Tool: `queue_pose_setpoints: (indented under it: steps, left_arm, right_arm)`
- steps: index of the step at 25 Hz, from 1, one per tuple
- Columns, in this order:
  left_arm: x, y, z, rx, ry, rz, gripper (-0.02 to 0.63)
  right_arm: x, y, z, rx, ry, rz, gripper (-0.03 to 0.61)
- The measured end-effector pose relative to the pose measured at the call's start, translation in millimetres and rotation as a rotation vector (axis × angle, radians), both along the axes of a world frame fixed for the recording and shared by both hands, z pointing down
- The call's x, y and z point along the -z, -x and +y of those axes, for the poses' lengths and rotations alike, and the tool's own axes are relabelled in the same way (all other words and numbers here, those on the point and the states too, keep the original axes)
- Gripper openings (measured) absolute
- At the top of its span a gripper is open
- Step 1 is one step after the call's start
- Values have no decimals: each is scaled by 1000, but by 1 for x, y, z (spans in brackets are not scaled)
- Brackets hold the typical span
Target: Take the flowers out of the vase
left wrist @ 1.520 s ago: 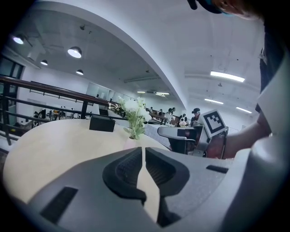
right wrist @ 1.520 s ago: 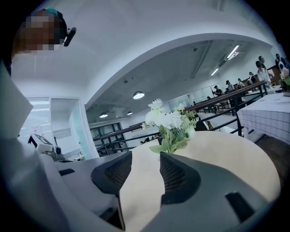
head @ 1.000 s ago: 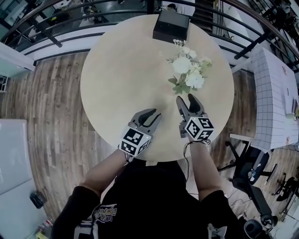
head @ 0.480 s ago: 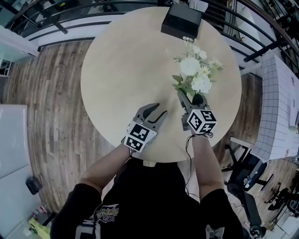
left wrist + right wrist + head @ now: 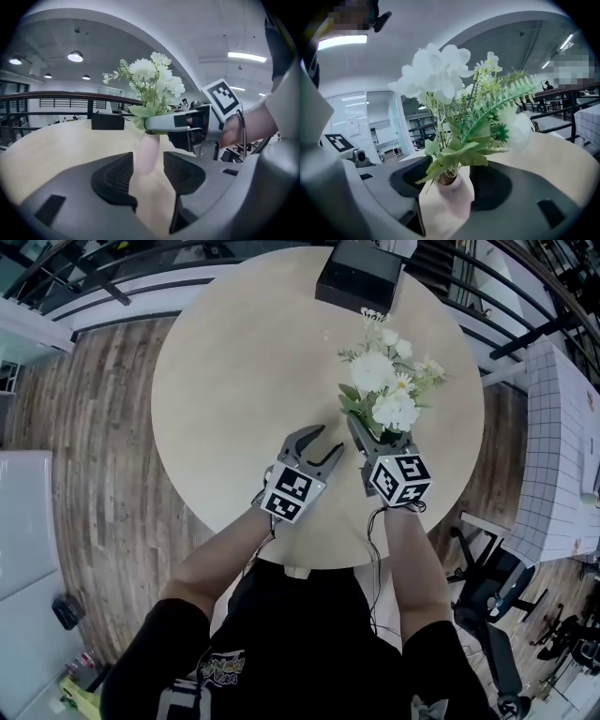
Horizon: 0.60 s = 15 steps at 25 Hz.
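Flowers [image 5: 386, 390] not yet out of the vase [image 5: 452, 194]; no grip made.
Jaws just opening on both: right gripper [image 5: 380, 439] wide, straddling the vase neck; left gripper [image 5: 326, 441] empty, approaching.

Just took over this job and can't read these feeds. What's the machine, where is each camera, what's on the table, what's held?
No machine: a person holds tongs in each hand. One picture looks down from the head; the others ride on the tongs. On the table stand a box and a vase of flowers. The right tongs straddle the vase; the left tongs point at it. Both have just been opening; nothing is gripped.
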<state>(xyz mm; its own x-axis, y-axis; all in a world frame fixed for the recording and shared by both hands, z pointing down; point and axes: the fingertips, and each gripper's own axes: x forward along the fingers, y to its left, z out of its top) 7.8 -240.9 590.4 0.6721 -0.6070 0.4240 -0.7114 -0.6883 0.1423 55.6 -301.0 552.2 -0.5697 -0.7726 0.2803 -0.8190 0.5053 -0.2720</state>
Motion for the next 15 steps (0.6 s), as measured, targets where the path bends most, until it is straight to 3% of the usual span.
queue_pose_setpoints:
  steps: [5,13,15]
  left_arm:
    - [-10,-22,-26,-13,-34,-23,210]
    - [-15,-47,-43,-51,-70,-8,239]
    - [-15,-49,-44,-59,-76,-7,242]
  right_arm:
    - [-1,-1,1,42,-11,10,265]
    - [-1,-2,-2,60,-28,29,170]
    - [-2,-3,-2,57,-29,32,119]
